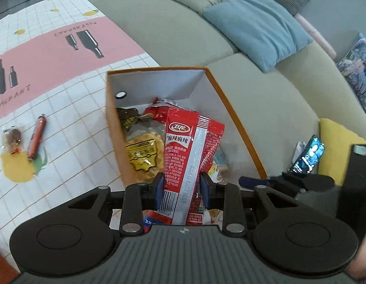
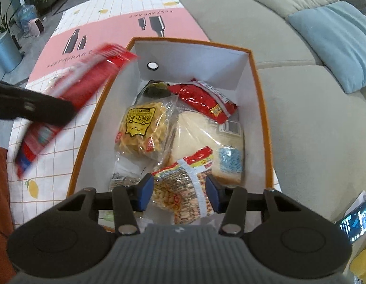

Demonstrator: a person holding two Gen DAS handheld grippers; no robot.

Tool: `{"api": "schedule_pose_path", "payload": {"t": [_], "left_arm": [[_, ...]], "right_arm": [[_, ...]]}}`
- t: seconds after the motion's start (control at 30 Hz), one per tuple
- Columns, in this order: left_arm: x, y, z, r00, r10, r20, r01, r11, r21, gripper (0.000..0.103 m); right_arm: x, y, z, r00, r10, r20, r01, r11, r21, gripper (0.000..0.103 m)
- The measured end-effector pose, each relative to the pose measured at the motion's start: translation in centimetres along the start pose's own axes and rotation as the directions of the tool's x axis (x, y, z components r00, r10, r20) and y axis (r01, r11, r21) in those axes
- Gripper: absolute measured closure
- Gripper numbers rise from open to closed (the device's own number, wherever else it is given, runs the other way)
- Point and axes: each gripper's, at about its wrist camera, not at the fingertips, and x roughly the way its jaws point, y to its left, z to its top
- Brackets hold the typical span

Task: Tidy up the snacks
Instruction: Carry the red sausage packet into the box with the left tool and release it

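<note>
**Red packet clamped, peanut pack straddled**

Left gripper [image 1: 182, 190]: pads closed on the lower part of a red spicy-snack packet [image 1: 191, 156], held upright above the near end of the orange box [image 1: 232, 108]. Right gripper [image 2: 180, 195]: jaws partly apart either side of a clear peanut pack [image 2: 183, 189] lying in the box; whether the pads press on it cannot be told.

Red packet: probably light, thin, floppy film, glossy and likely to slip; best pinched across the flat body near the seam, not at the crimped end. Peanut pack: likely heavier and lumpy, film crinkly; a grip across the middle seems safest.

Further out in the box: yellow-label noodle snack [image 2: 141, 127], wrapped bread [image 2: 201, 137], second red packet [image 2: 204, 100]. Beyond, on the checked tablecloth [image 1: 71, 142]: a sausage stick [image 1: 37, 137] and a small wrapped sweet [image 1: 13, 137], not yet boxed. Grey sofa [image 1: 265, 99] alongside.
</note>
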Motion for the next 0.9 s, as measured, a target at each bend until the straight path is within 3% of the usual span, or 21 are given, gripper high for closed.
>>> {"api": "schedule_pose_path", "payload": {"t": [0.27, 0.37, 0.53, 0.63, 0.73, 0.9], "left_arm": [[4.9, -2.1, 0.4, 0.986, 0.111, -0.127, -0.105, 0.993, 0.052, 0.066], [5.7, -1.8, 0.6, 0.981, 0.12, -0.154, -0.115, 0.993, 0.042, 0.065], [6.3, -1.4, 0.6, 0.974, 0.131, -0.186, -0.123, 0.991, 0.053, 0.053], [5.8, -1.4, 0.2, 0.977, 0.114, -0.178, -0.105, 0.992, 0.064, 0.044], [4.1, -1.6, 0.0, 0.985, 0.107, -0.137, -0.097, 0.993, 0.072, 0.044], [0.2, -1.7, -1.1, 0.988, 0.154, -0.009, -0.151, 0.979, 0.133, 0.044]], "right_arm": [[0.5, -0.6, -0.7, 0.999, 0.05, -0.004, -0.05, 0.998, 0.029, 0.056], [0.9, -0.5, -0.8, 0.998, 0.057, -0.013, -0.056, 0.998, 0.024, 0.056], [1.3, -0.4, -0.9, 0.997, 0.066, -0.026, -0.066, 0.997, 0.029, 0.056], [1.1, -0.4, -0.9, 0.997, 0.068, -0.022, -0.067, 0.997, 0.03, 0.056], [0.9, -0.1, -1.1, 0.998, 0.064, -0.026, -0.063, 0.997, 0.033, 0.056], [0.0, 0.7, -1.3, 0.999, 0.039, -0.004, -0.039, 0.998, 0.044, 0.054]]}}
